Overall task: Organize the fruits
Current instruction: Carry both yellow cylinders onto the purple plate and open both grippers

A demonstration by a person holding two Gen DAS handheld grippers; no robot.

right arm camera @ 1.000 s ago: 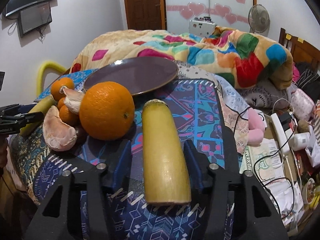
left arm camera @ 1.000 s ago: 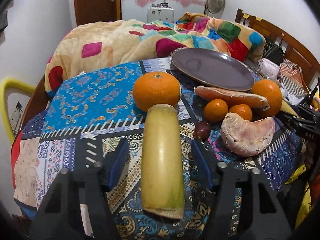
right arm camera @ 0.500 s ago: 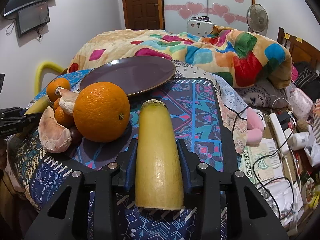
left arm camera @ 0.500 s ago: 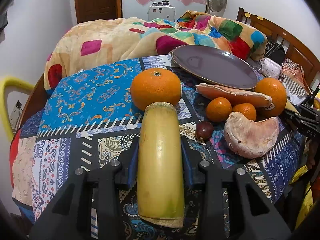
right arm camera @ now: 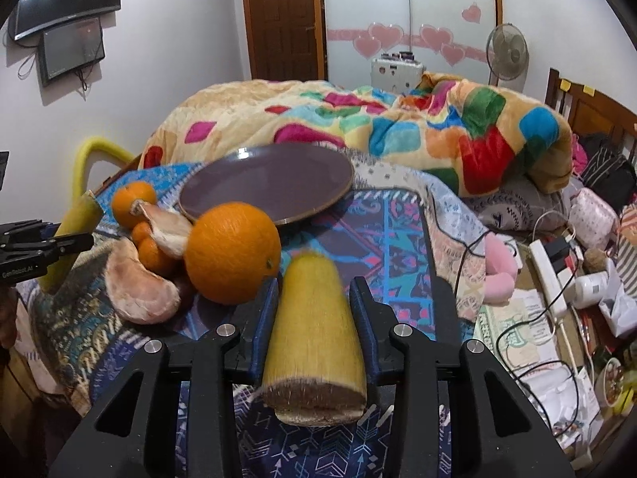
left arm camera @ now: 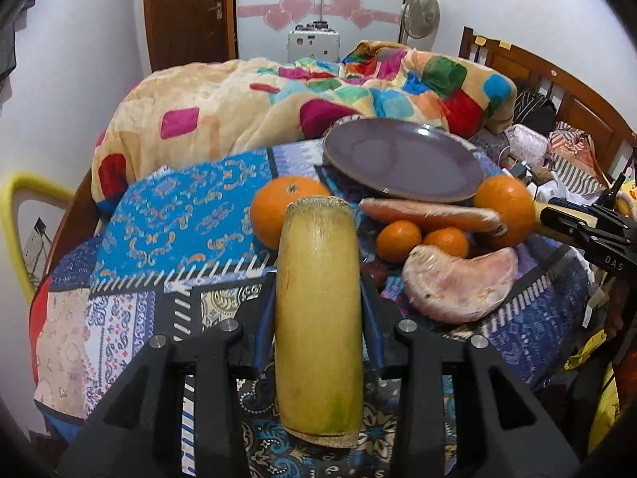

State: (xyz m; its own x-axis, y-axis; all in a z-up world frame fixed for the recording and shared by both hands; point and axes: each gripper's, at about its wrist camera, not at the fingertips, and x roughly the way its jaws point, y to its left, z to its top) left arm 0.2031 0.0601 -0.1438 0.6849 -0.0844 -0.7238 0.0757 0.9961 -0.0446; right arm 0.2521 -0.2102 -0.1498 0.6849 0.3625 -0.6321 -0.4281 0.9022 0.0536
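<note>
My left gripper is shut on a yellow-green sugarcane piece and holds it above the patterned tablecloth. My right gripper is shut on a second yellow sugarcane piece, lifted and tilted. A purple plate sits at the back; it also shows in the right wrist view. Big oranges, small tangerines, pomelo segments and a dark plum lie in front of the plate.
A colourful blanket is heaped behind the table. A yellow chair back stands at the left. To the right of the table are cables, a power strip and clutter. The other gripper shows at each frame's side edge.
Both grippers closed from open onto their sugarcane pieces. Both pieces have since been lifted off the cloth, the right one tilting its near end up.
</note>
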